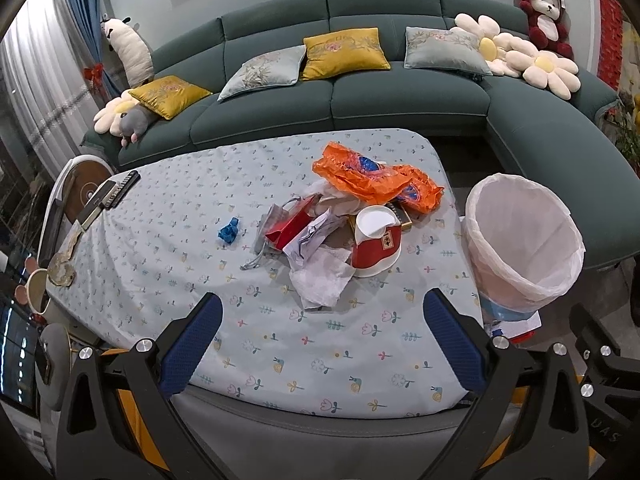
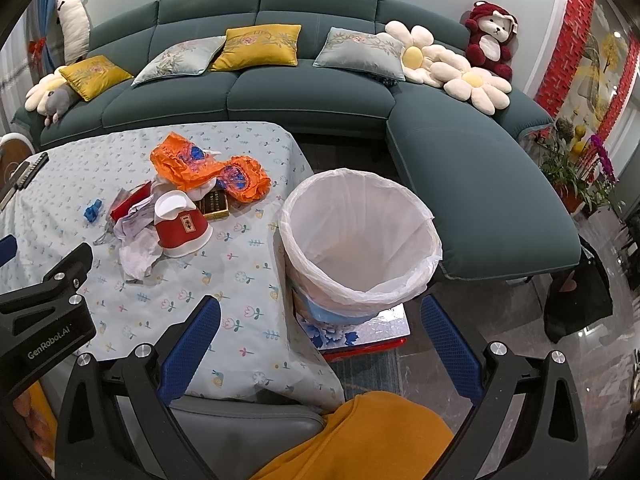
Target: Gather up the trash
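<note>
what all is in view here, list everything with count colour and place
table: 1, pale blue floral cloth, centre
orange bag: 1, orange, far side of pile
paper bowl: 1, red and white, tipped, pile's right
crumpled paper: 1 heap, white, pile's front
blue scrap: 1, blue, left of pile
bin: 1, white liner, right of table
sofa: 1, dark green, behind
left gripper: open, blue pads
right gripper: open, blue pads

Floral-clothed table (image 1: pixel 280 340), trash pile (image 1: pixel 340 224) (mid-table), blue scrap (image 1: pixel 229 231) apart

Glossy orange plastic bag (image 1: pixel 376 178), crumpled paper (image 1: pixel 324 276), matt cloth tablecloth (image 1: pixel 160 248).
</note>
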